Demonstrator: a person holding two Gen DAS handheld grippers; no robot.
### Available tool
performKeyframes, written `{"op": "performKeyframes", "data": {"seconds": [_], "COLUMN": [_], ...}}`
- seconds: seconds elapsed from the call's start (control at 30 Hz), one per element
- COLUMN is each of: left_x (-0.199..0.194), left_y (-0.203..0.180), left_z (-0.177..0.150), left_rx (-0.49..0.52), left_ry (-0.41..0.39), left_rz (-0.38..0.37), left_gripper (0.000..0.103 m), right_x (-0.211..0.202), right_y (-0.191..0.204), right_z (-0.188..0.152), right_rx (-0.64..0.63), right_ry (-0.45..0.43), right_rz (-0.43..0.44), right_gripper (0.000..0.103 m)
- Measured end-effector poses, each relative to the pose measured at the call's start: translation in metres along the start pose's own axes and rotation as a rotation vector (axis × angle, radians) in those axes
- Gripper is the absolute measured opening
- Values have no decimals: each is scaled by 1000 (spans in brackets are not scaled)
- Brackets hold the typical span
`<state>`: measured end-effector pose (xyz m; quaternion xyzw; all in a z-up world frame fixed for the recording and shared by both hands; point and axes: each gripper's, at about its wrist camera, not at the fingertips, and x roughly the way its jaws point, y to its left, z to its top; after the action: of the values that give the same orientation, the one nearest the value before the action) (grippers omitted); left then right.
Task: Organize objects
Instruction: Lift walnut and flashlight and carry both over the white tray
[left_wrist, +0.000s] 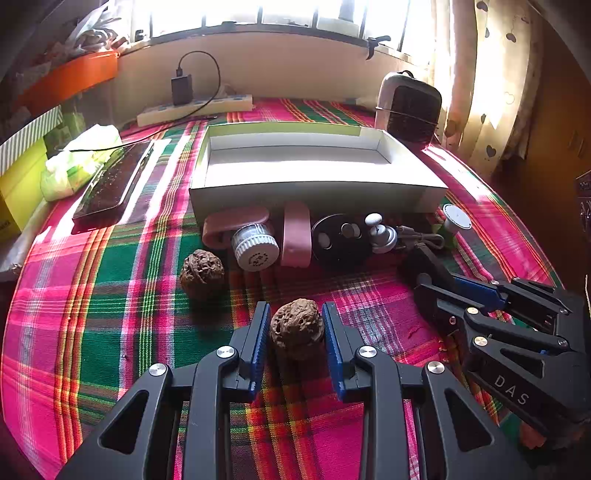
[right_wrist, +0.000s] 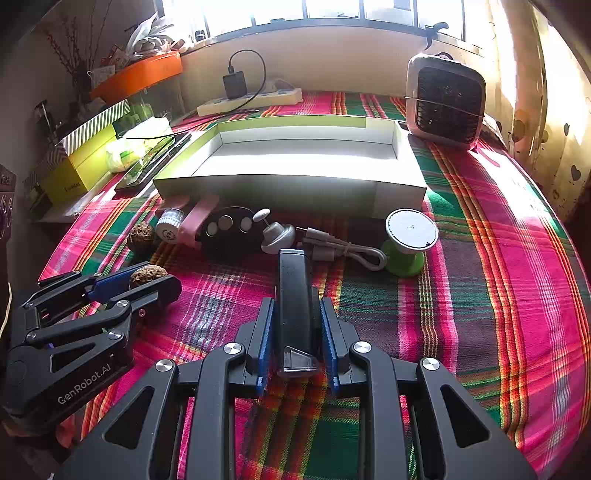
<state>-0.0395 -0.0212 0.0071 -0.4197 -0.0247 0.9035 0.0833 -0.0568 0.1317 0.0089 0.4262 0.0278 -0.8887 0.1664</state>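
Note:
My left gripper (left_wrist: 296, 332) has its jaws around a brown walnut (left_wrist: 296, 328) on the plaid cloth; the pads look to touch its sides. A second walnut (left_wrist: 202, 272) lies further left. My right gripper (right_wrist: 297, 334) is shut on a long black device (right_wrist: 294, 306) that points forward. An open white box (left_wrist: 314, 184) stands behind a row of small things: a white-capped jar (left_wrist: 255, 246), a pink case (left_wrist: 296, 236), a black disc (left_wrist: 340, 240), a grey knob (right_wrist: 277, 236), a cable (right_wrist: 343, 251) and a green spool (right_wrist: 408, 240).
A small heater (right_wrist: 445, 99) stands at the back right. A power strip (right_wrist: 251, 99) with a charger lies by the wall. A dark phone-like slab (left_wrist: 110, 184), a tissue pack (left_wrist: 79, 162) and yellow boxes (right_wrist: 81, 166) are at the left.

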Motion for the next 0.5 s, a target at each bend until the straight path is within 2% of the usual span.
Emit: {"op": "performKeyframes", "data": {"seconds": [0.5], "left_x": [-7], "left_y": [1], "left_z": [12], "left_rx": [10], "left_ry": [-17], "left_rz": [-15], "left_gripper": [26], "right_x": [-10], "right_y": [-4], "right_z": [7], "right_rx": [14], "right_ry": [-26], "right_rz": [-3], "right_gripper": [24]}}
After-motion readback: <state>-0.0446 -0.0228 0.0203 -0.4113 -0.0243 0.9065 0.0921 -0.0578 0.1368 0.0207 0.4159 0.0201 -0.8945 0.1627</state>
